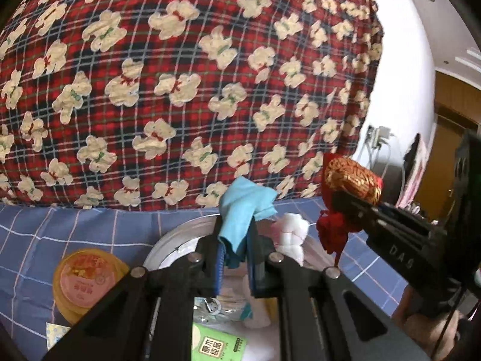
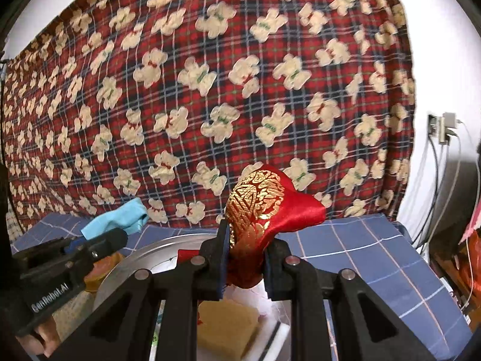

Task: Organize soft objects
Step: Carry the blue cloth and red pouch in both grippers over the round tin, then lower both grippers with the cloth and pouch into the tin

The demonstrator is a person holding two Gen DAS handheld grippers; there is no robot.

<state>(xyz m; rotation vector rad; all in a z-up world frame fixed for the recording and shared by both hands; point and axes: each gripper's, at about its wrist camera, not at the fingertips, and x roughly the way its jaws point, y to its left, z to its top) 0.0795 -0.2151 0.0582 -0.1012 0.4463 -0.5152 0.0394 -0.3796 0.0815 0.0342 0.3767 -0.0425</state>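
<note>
Red satin, printed with gold, is bulging up out of the right gripper: its jaws are clamping the neck of a red-and-gold pouch, whose red tassel is hanging below in the left wrist view. The left gripper is pinching a light blue cloth between its blue-padded jaws, the cloth's loose end standing up above the fingertips. Both grippers are being held side by side, near each other but apart, over a round metal tray that is sitting on a blue checked sheet. Under the left gripper a white fluffy item and a green-labelled packet are lying in the tray; under the right gripper a yellow sponge is showing. An orange-lidded tub is resting on the sheet just left of the tray. Behind everything a red plaid quilt with cream bears is filling the background.
</note>
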